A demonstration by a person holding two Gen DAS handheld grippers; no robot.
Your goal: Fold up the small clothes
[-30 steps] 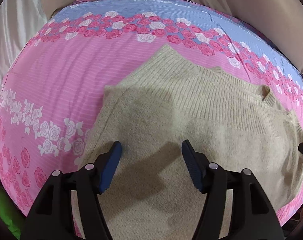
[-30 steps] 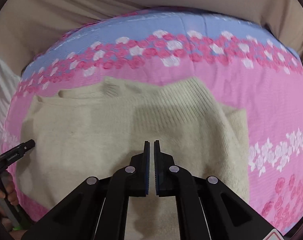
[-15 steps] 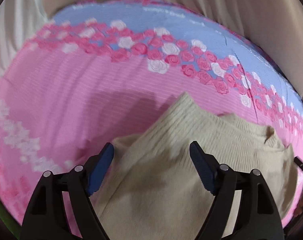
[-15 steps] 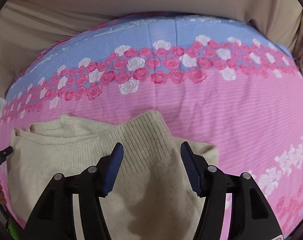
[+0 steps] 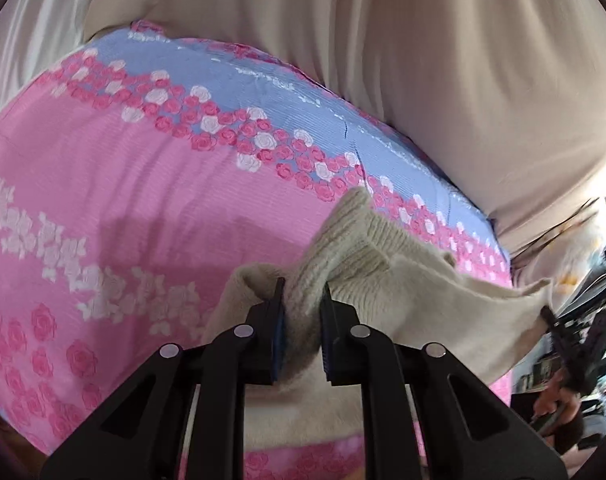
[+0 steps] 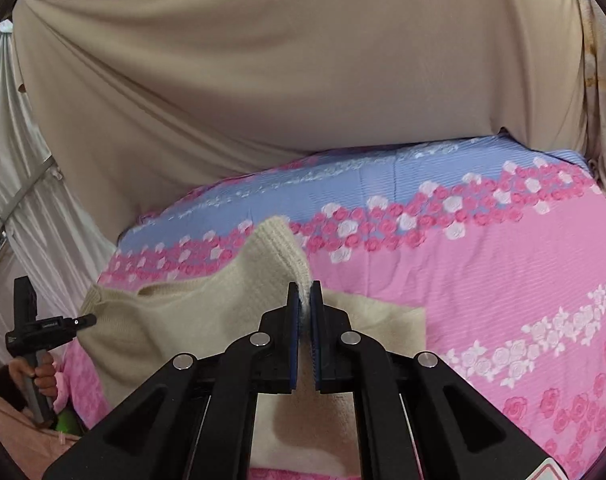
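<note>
On the pink rose-print bedspread (image 6: pixel 483 280), short of its blue band, lay the cream knitted sweater (image 6: pixel 151 328), part flat and part lifted. The left tool (image 5: pixel 301 300) was clamped on a thick bunch of ribbed knit, and the right tool (image 6: pixel 304 300) was pinched nearly closed on a thin edge of the same ribbed piece, probably a sleeve or hem, though the bunching made it hard to tell which. Both held their cloth raised clear of the bedspread, so the step in hand looked like carrying a fold over the sweater's body. Next, the two tools would need to travel together, keeping the edge taut and level, lay it square on the flat part, then let go
</note>
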